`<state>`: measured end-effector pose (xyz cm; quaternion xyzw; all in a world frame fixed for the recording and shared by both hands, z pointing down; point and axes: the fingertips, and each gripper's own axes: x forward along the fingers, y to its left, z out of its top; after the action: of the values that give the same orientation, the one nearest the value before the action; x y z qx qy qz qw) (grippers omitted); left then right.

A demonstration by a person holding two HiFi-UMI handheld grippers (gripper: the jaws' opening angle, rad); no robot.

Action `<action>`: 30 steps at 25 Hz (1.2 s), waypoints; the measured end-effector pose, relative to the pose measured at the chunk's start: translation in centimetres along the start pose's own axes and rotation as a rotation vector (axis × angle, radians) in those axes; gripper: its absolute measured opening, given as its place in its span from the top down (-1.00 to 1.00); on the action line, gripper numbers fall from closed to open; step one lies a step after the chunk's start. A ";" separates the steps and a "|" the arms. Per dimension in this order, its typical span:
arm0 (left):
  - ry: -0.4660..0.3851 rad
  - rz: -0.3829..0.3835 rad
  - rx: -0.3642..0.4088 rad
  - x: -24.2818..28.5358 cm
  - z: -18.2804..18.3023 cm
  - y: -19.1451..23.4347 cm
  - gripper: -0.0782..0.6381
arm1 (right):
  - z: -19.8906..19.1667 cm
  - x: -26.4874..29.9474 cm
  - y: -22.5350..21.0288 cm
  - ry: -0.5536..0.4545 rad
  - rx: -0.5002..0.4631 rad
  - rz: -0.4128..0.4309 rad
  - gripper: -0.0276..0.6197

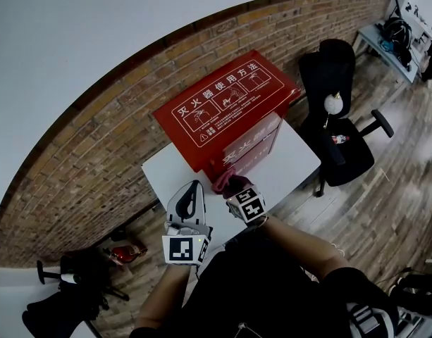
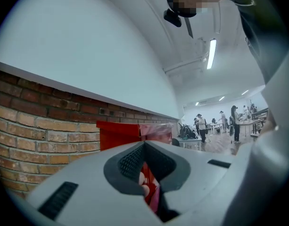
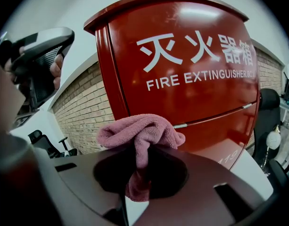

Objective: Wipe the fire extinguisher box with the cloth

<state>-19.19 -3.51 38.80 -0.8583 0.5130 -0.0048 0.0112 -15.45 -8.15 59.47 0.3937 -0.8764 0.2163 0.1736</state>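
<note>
Fire extinguisher box [image 1: 226, 108]: red, at table's [image 1: 286, 167] far edge. Cloth [image 3: 142, 132]: clamped bunched in my right gripper [image 3: 137, 161], facing the box front, ready for wiping. Left gripper [image 1: 194, 186]: jaws together, empty, spare.

White tabletop [image 1: 294, 166] stood against brick wall [image 1: 96, 153], on wooden floor [image 1: 385, 210]. Red fire extinguisher box [image 1: 226, 103] sat upright directly on it, at far side by wall, covering most of surface. Bare white strips showed right of box and along near edge
</note>
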 end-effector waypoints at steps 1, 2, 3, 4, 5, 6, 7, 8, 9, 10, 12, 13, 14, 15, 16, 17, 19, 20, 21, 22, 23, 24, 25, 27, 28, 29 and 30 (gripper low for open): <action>-0.002 0.000 -0.002 0.1 0.1 0.0 0.64 | 0.3 -0.2 0.1 -0.006 -0.004 0.002 0.72; -0.004 -0.001 -0.003 0.1 0.1 -0.1 0.64 | 0.6 -0.4 0.1 -0.012 -0.009 0.004 0.72; -0.008 -0.001 -0.005 0.2 0.1 -0.1 0.64 | 0.9 -0.6 0.2 -0.019 -0.015 0.006 0.72; -0.011 -0.001 -0.006 0.2 0.2 -0.1 0.64 | 1.3 -0.8 0.3 -0.027 -0.019 0.008 0.72; -0.014 -0.001 -0.009 0.2 0.2 -0.1 0.64 | 1.9 -1.1 0.5 -0.037 -0.019 0.011 0.72; -0.015 -0.001 -0.011 0.2 0.2 -0.1 0.64 | 2.4 -1.4 0.8 -0.049 -0.016 0.014 0.72; -0.016 -0.001 -0.013 0.2 0.2 -0.1 0.64 | 2.9 -1.7 1.1 -0.061 -0.010 0.017 0.72; -0.016 -0.001 -0.014 0.2 0.2 -0.1 0.64 | 3.4 -2.0 1.3 -0.070 -0.007 0.019 0.72; -0.017 -0.001 -0.015 0.3 0.2 0.0 0.64 | 3.8 -2.4 1.6 -0.077 -0.007 0.021 0.72; -0.018 -0.001 -0.016 0.3 0.2 0.1 0.64 | 4.3 -2.7 1.8 -0.083 -0.013 0.023 0.72; -0.022 0.002 -0.019 0.4 0.2 0.2 0.64 | 5.3 -3.3 2.3 -0.102 -0.029 0.028 0.72; -0.024 0.003 -0.021 0.4 0.2 0.3 0.64 | 6.0 -3.6 2.5 -0.118 -0.037 0.030 0.72; -0.025 0.003 -0.023 0.4 0.2 0.3 0.64 | 6.7 -3.9 2.7 -0.137 -0.042 0.031 0.72; -0.026 0.003 -0.024 0.4 0.2 0.3 0.64 | 7.4 -4.1 2.8 -0.155 -0.047 0.033 0.72; -0.027 0.002 -0.025 0.4 0.2 0.3 0.64 | 7.9 -4.4 3.0 -0.169 -0.050 0.036 0.72; -0.028 0.002 -0.025 0.4 0.2 0.3 0.64 | 8.4 -4.6 3.1 -0.179 -0.052 0.038 0.72; -0.027 0.002 -0.027 0.3 0.1 0.3 0.64 | 9.1 -5.2 3.3 -0.191 -0.051 0.039 0.72; -0.026 0.004 -0.028 0.2 0.1 0.3 0.64 | 9.4 -5.4 3.4 -0.195 -0.050 0.041 0.72; -0.026 0.005 -0.029 0.2 0.0 0.4 0.64 | 9.7 -5.7 3.5 -0.198 -0.050 0.043 0.72; -0.027 0.006 -0.029 0.2 0.1 0.4 0.64 | 10.0 -5.9 3.6 -0.201 -0.050 0.045 0.72; -0.030 0.006 -0.028 0.1 0.1 0.4 0.64 | 10.4 -6.1 3.7 -0.207 -0.051 0.047 0.72; -0.032 0.007 -0.027 0.1 0.1 0.4 0.64 | 10.8 -6.3 3.7 -0.214 -0.051 0.048 0.72; -0.033 0.008 -0.025 0.1 0.1 0.4 0.64 | 11.2 -6.6 3.8 -0.222 -0.052 0.049 0.72; -0.033 0.009 -0.023 0.1 0.1 0.5 0.64 | 12.0 -7.0 4.1 -0.239 -0.057 0.052 0.72; -0.032 0.009 -0.023 0.0 0.1 0.5 0.64 | 12.4 -7.2 4.3 -0.248 -0.060 0.055 0.72; -0.033 0.010 -0.025 0.0 0.2 0.5 0.64 | 12.8 -7.4 4.4 -0.256 -0.064 0.057 0.72; -0.034 0.012 -0.027 0.0 0.3 0.6 0.64 | 13.2 -7.7 4.6 -0.265 -0.069 0.059 0.72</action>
<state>-19.70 -3.74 38.54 -0.8553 0.5178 0.0168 0.0085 -15.88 -7.51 43.55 0.3866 -0.9098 0.1372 0.0636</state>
